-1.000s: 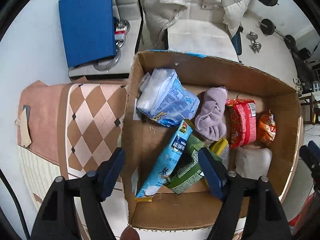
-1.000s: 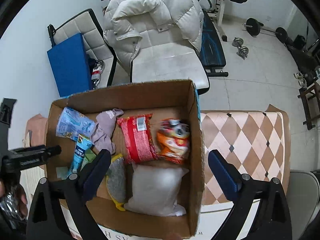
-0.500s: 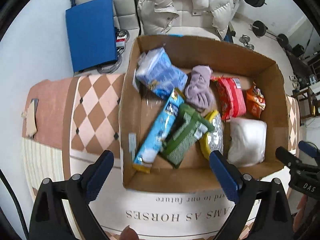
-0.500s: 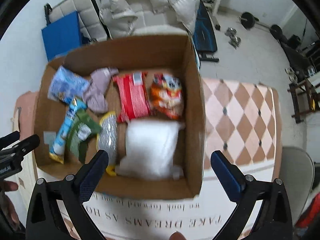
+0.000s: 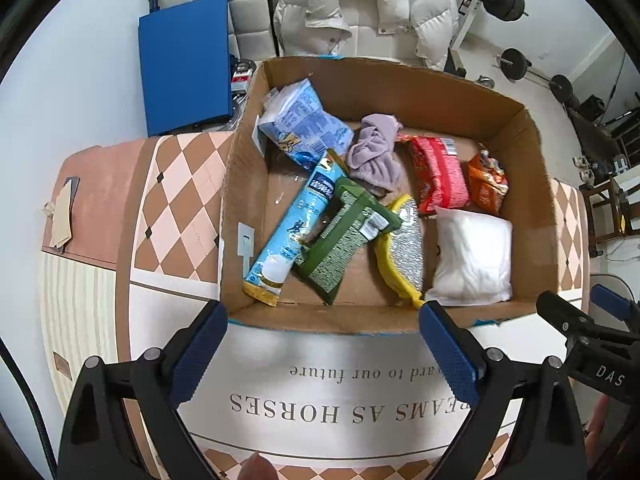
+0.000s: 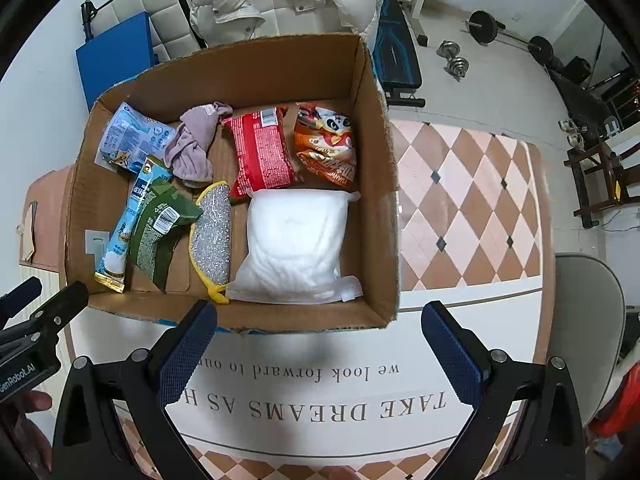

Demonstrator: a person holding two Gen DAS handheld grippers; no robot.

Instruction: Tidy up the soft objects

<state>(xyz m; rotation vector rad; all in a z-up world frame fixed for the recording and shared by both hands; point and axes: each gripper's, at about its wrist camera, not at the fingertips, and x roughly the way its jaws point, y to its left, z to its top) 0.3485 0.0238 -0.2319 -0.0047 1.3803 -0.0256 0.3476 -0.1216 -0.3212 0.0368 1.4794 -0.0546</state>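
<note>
In the cardboard box on the table, packets, a purple cloth and a white pouch lie packed. Both the left gripper and the right gripper hover outside, fingers apart and empty; the packing looks done, or another pick calls for reaching in.

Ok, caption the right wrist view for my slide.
Open right tongs above a cardboard box packed with soft packets.

Right wrist view. Right gripper, jaws wide apart and empty, above the white printed cloth at the near edge of an open cardboard box. Box contents: white padded pack in the near right corner; orange snack bag and red packet toward the far wall; lilac cloth, blue pouch, green packet and silver scourer on the left.
</note>
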